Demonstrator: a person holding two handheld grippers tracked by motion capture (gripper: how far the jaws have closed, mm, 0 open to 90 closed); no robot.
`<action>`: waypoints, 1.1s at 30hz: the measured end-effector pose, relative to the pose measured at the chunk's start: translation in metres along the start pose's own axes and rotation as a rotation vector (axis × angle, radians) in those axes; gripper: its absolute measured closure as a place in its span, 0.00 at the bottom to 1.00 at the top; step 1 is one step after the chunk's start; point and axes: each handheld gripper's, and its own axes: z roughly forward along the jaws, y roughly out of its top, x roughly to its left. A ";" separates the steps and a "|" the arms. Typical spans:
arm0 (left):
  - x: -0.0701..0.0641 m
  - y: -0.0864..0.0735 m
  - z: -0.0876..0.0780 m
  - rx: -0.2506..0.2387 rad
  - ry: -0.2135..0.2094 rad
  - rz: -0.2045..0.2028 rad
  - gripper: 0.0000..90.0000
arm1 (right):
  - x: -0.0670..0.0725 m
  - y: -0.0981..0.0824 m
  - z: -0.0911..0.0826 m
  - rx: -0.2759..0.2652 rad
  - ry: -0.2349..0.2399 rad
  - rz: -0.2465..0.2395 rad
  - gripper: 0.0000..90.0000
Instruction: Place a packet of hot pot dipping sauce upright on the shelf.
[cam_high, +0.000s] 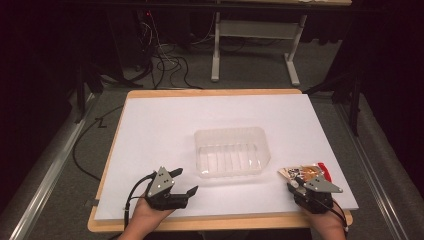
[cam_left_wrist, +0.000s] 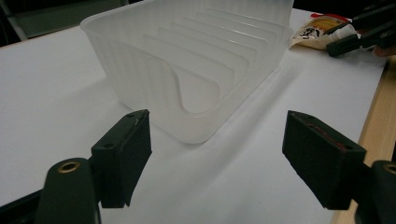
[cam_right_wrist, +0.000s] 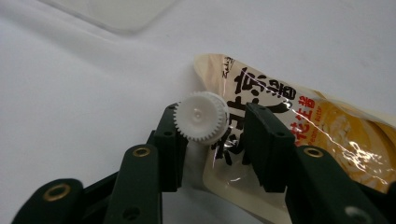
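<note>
Right gripper (cam_right_wrist: 212, 128): jaws drawn narrow around the white ribbed cap (cam_right_wrist: 201, 115) of a spouted food pouch (cam_right_wrist: 299, 135), one jaw at each side of the cap; contact with both cannot be confirmed. The pouch lies flat on the white table sheet (cam_high: 165, 125) at 4 o'clock from the clear plastic tray (cam_high: 230, 151). Left gripper (cam_high: 184, 182): jaws spread wide, holding nothing, at 7 o'clock from the tray, pointed toward its near corner.
</note>
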 end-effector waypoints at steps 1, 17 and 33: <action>0.000 0.000 0.000 0.001 0.000 0.001 0.27 | 0.000 0.001 0.000 0.005 -0.001 -0.004 0.72; -0.001 0.000 0.001 0.009 -0.004 0.004 0.27 | -0.012 0.010 -0.025 -0.124 0.051 0.043 0.83; 0.004 -0.012 -0.019 0.011 0.051 -0.028 0.27 | -0.043 0.026 -0.058 -0.338 0.004 0.139 0.83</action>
